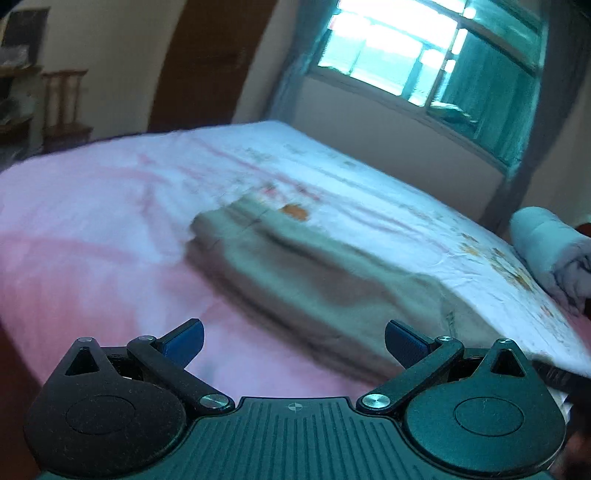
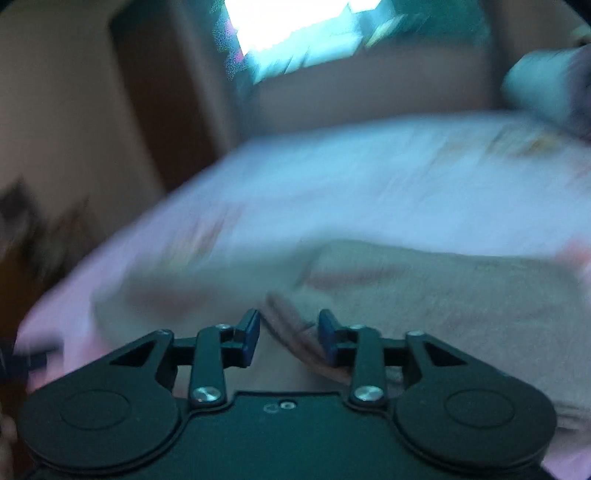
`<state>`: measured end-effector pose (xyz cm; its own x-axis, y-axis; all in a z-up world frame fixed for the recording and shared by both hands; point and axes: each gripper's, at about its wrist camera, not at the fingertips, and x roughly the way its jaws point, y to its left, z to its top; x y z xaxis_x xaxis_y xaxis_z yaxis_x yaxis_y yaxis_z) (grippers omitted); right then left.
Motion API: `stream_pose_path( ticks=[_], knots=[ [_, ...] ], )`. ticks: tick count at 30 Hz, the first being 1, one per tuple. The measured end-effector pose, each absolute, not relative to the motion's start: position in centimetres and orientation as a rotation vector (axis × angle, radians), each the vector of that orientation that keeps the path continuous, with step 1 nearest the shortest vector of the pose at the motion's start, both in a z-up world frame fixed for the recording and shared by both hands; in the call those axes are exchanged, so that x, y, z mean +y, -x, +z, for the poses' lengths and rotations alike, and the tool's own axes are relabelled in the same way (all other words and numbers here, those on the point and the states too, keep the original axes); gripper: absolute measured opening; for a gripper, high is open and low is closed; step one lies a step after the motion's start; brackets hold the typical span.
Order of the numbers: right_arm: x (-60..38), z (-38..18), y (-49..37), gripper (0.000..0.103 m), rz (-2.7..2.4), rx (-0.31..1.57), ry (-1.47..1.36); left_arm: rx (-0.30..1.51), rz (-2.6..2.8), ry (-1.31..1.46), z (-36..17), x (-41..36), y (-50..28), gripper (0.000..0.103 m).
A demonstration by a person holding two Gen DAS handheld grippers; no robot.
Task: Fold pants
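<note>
Pants (image 1: 295, 273) lying folded on bed (image 1: 92, 221). L gripper (image 1: 293, 341) gaping wide w/ nothing inside; R gripper (image 2: 289, 338) hovering part-open, gripping nothing, over pants edge.

Daylight pours in through the window (image 1: 424, 55), blown out to white glare with a teal cast, while the rest of the room stays dim. The bed (image 1: 92, 229) catches a pale bluish sheen on its far side. The left wrist view is softly smeared; the right wrist view is heavily motion-blurred throughout, its window (image 2: 295, 26) a burnt-out patch. Fisheye curvature bends walls and edges.
</note>
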<state>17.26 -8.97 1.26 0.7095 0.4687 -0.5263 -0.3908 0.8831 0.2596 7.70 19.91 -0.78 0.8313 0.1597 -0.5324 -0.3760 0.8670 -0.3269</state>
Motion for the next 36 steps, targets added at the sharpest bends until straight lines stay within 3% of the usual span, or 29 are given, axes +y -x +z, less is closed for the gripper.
stream_pose_path(
  ticks=[2, 7, 9, 11, 14, 17, 27, 31, 34, 36],
  knots=[
    [-9.8, 0.7, -15.7, 0.022, 0.441, 0.585, -0.201, 0.526, 0.294, 0.444, -1.8, 20.5, -7.2, 0.103],
    [-13.5, 1.8, -15.4, 0.021, 0.354, 0.518, -0.236, 0.553, 0.248, 0.405, -2.5, 17.8, -7.7, 0.103],
    [-14.1, 0.8, -16.7, 0.021, 0.344, 0.588, -0.269, 0.547, 0.216, 0.399, -2.2, 16.7, -8.5, 0.103],
    [-13.3, -2.5, -18.4, 0.023, 0.415, 0.812, -0.34, 0.539, 0.178, 0.387, -1.5, 15.1, -9.4, 0.103],
    [-15.3, -1.4, -16.8, 0.021, 0.464, 0.732, -0.409, 0.533, 0.112, 0.365, -0.5, 12.9, -11.2, 0.103],
    [-19.5, 0.3, -14.9, 0.026, 0.402, 0.617, -0.463, 0.586, 0.002, 0.347, -0.2, 10.2, -13.7, 0.103],
    [-32.2, 1.5, -13.0, 0.032, 0.164, 0.508, -0.602, 0.801, 0.053, 0.083, -3.7, 1.5, -21.6, 0.103],
    [-34.3, 1.0, -14.5, 0.035, 0.211, 0.482, -0.723, 0.765, 0.066, 0.077, -4.4, 1.4, -20.3, 0.103],
    [-33.9, -0.5, -17.1, 0.038, 0.284, 0.584, -0.797, 0.771, 0.07, 0.072, -4.4, 1.4, -20.4, 0.103],
    [-32.6, -3.5, -18.2, 0.031, 0.261, 0.751, -0.756, 0.777, 0.071, 0.071, -4.2, 1.4, -20.5, 0.103]
  ],
)
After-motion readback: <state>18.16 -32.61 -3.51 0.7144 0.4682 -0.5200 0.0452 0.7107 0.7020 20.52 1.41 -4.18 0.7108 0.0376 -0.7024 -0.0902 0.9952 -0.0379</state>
